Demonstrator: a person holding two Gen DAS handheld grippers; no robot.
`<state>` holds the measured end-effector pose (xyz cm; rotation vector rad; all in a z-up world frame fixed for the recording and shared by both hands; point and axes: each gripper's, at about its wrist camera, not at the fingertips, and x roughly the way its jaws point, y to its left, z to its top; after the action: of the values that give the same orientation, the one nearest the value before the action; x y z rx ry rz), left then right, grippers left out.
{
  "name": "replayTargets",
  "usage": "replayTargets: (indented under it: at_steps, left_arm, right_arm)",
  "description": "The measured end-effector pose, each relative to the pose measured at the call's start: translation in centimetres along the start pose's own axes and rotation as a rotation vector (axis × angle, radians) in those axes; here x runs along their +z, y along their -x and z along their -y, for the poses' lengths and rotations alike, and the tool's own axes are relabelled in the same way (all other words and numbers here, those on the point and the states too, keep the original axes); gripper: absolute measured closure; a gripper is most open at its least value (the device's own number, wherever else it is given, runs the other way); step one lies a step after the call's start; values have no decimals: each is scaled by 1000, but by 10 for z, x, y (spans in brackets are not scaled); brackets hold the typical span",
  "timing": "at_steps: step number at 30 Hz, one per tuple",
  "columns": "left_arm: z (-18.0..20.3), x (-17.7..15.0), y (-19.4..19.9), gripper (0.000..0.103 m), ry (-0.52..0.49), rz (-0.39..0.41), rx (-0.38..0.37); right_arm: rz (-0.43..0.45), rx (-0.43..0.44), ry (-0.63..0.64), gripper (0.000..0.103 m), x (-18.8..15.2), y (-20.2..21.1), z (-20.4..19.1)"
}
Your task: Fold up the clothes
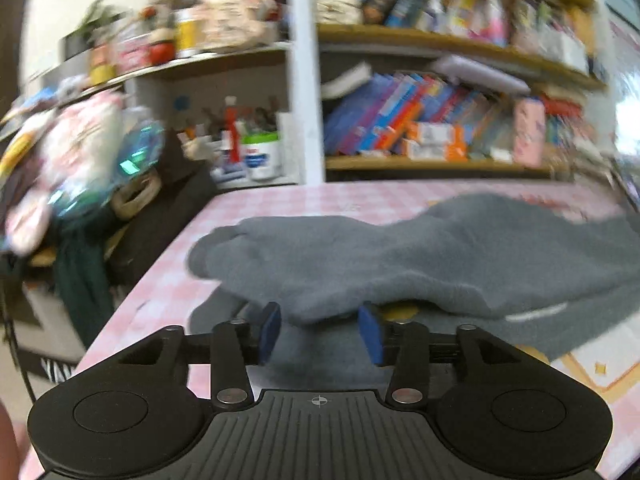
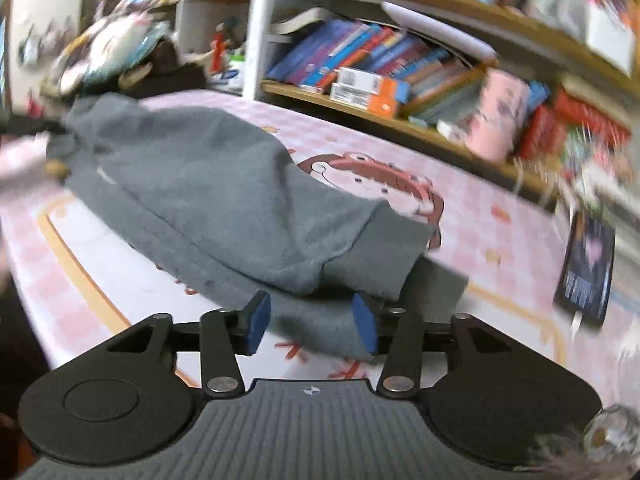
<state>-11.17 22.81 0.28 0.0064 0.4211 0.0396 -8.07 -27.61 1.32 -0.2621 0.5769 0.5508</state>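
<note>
The grey garment lies doubled over on the pink checked tablecloth, an upper layer resting on a lower one, so one fold looks made; judging by its long shape, at least another fold is left. In the left wrist view the left gripper stands with jaws apart just short of the fold's near edge at 12 o'clock, pads pressing nothing. In the right wrist view the right gripper is likewise parted, the cuffed end just beyond it, nothing pinched. The table's left edge drops away at 9 o'clock in the left view, with clutter beyond. Bookshelves run behind at 1 o'clock, and a dark book lies at 3 o'clock, well apart from the cloth
</note>
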Motion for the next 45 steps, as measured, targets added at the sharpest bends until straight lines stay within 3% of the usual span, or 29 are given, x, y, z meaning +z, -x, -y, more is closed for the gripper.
replayTargets:
  at_steps: [3, 6, 10, 13, 14, 18, 24, 27, 29, 32, 33, 35, 39, 45]
  left_arm:
    - [-13, -1, 17, 35, 162, 65, 31]
    - [-25, -3, 31, 18, 347, 133, 12]
    - [-34, -8, 38, 18, 544, 167, -70]
    - [-35, -11, 35, 18, 620, 150, -101]
    - [-36, -12, 34, 18, 635, 144, -109]
    - [-38, -17, 31, 19, 665, 125, -117]
    - [-46, -20, 28, 19, 745, 122, -152]
    - [-50, -19, 21, 19, 794, 107, -173]
    - [-52, -20, 14, 19, 833, 91, -176]
    - [-53, -22, 9, 19, 885, 80, -185]
    - [-52, -23, 8, 19, 896, 77, -188]
    - [-50, -23, 4, 19, 905, 68, -194]
    - [-47, -19, -12, 21, 922, 25, -177]
    - [-47, -11, -26, 25, 931, -9, -96]
  right_arm:
    - [40, 51, -192, 44, -1, 8, 11]
    - [89, 140, -456, 33, 0, 8, 29]
    - [69, 289, -846, 33, -5, -11, 52]
    - [47, 344, -1005, 37, -10, -26, 60]
    - [43, 333, -1024, 38, -10, -29, 61]
    - [7, 238, -1098, 63, -10, -41, 63]
    - [15, 188, -1125, 68, 1, -57, 71]
    - [4, 123, -1029, 93, 10, -61, 73]
    - [78, 105, -943, 94, 20, -45, 71]
    - [285, 83, -847, 94, 34, -1, 65]
    - [316, 82, -854, 94, 33, 9, 66]
    - [285, 73, -898, 94, 23, 15, 71]
    - [95, 63, -956, 94, -8, -11, 78]
    - [66, 1, -888, 94, -26, -28, 68]
